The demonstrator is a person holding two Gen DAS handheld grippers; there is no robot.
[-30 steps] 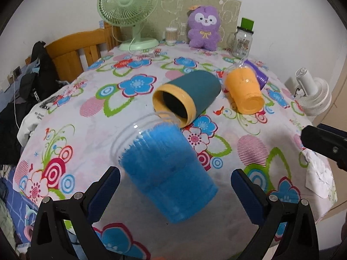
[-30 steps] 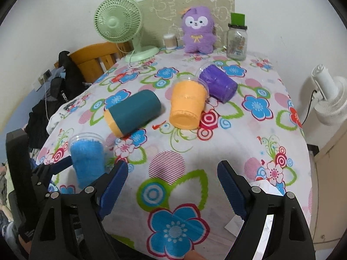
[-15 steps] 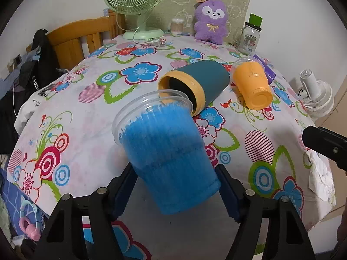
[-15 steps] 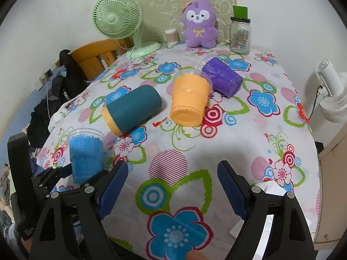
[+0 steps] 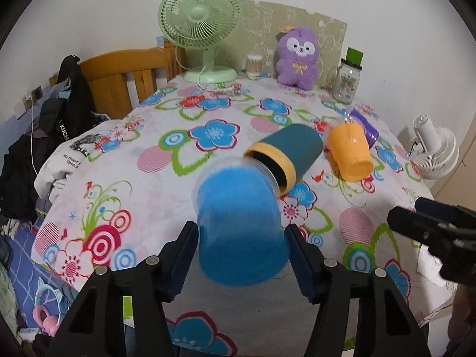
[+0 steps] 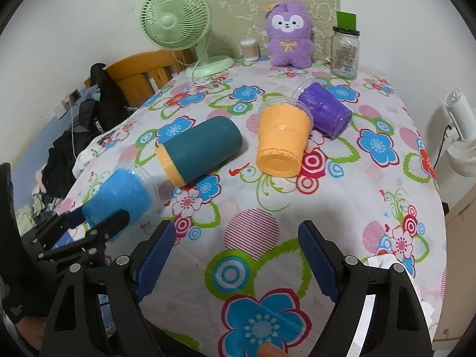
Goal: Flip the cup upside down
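My left gripper (image 5: 242, 238) is shut on a blue cup (image 5: 239, 229) with a clear rim, holding it lifted and tipped with its rim pointing away toward the table. In the right wrist view the blue cup (image 6: 119, 197) hangs tilted above the table's left front edge in the left gripper (image 6: 95, 223). My right gripper (image 6: 235, 253) is open and empty over the front of the flowered tablecloth (image 6: 267, 229).
A teal cup with a yellow rim (image 6: 199, 151), an orange cup (image 6: 282, 145) and a purple cup (image 6: 322, 111) lie on their sides mid-table. A green fan (image 6: 178, 29), purple plush (image 6: 288, 35) and glass jar (image 6: 345, 53) stand at the back. A wooden chair (image 5: 119, 80) stands left.
My left gripper closed on the blue cup, lifted it and tipped it further, so its rim now points away. The right gripper stayed open and nearly still.
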